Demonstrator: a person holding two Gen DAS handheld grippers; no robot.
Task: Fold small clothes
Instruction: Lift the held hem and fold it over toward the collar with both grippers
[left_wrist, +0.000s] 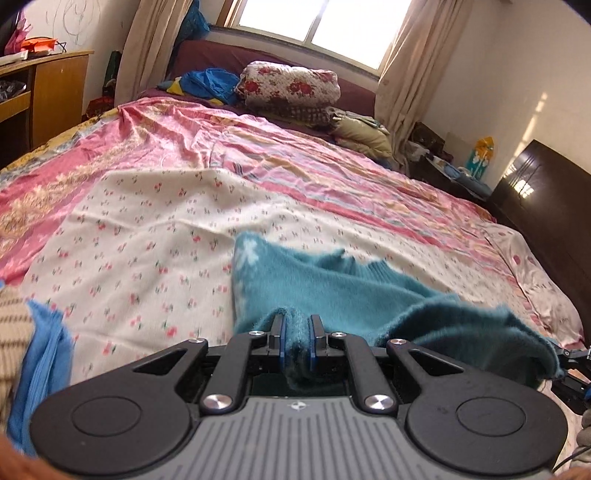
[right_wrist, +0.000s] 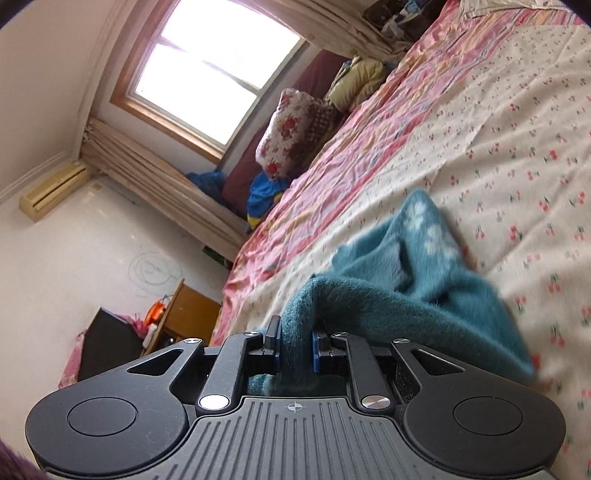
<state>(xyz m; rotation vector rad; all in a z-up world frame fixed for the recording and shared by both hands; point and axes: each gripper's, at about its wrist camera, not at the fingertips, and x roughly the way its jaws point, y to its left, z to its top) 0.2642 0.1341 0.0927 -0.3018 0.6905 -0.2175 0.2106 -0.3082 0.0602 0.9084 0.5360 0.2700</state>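
1. The left tool (left_wrist: 298, 332) is clamped tight on a bunched edge of the teal sweater (left_wrist: 332, 280).
2. The right tool (right_wrist: 295, 338) pinches another fold of the same sweater (right_wrist: 399, 273), jaws nearly closed.
3. The sweater hangs between both tools, its far end trailing onto the cherry-print sheet (left_wrist: 147, 229).
4. Beyond that sheet lies the pink bedspread (left_wrist: 295, 147), then a floral pillow (left_wrist: 291, 85).

We are in a home bedroom: a wide bed (left_wrist: 258, 155) under a pink patterned sheet (left_wrist: 166, 129), a rolled floral quilt (left_wrist: 288, 83) by the curtained window (left_wrist: 317, 29), a wooden desk (left_wrist: 55, 92), and a wall air conditioner (right_wrist: 51, 197).
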